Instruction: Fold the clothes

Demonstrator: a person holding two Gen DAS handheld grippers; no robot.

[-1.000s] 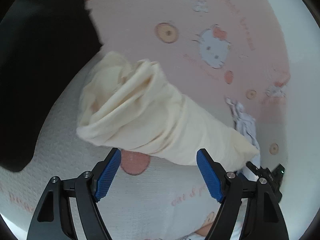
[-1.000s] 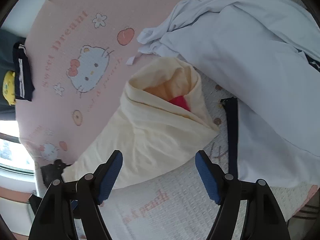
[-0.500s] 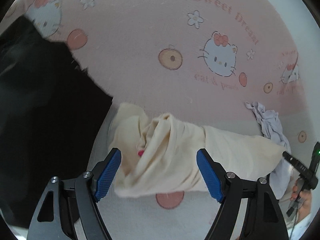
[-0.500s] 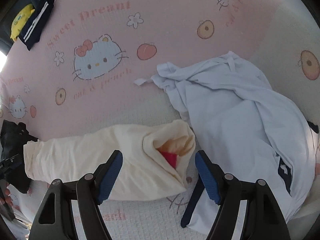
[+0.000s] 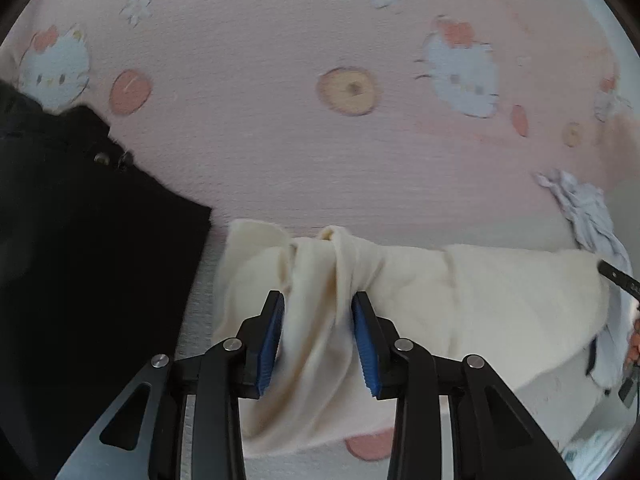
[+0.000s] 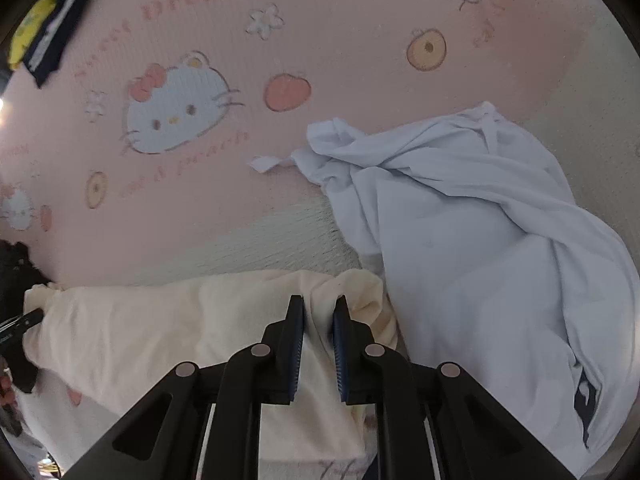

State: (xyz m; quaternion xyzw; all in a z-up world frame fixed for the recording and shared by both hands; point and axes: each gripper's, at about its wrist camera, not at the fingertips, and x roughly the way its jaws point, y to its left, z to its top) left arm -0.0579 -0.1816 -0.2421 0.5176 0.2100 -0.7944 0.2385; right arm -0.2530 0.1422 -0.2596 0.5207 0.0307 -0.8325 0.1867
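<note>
Seen from the left wrist, the left tongs (image 5: 318, 336) are closing, pads pressing a bunched fold of the cream garment (image 5: 480, 300) lying on the pink bedsheet (image 5: 280, 140) beside a black garment (image 5: 88, 240). From the right wrist, the right tongs (image 6: 318, 344) are closing, pinching the cream garment's (image 6: 160, 328) other end, next to a white garment (image 6: 480, 240).

Four garments on the pink printed bedspread (image 6: 360, 40): one cream garment (image 5: 500, 300) along the near edge, one pale blue garment (image 6: 480, 240) at its right end, one black garment (image 5: 80, 260) at its left, one navy striped garment (image 6: 56, 40) at the far-left corner.
</note>
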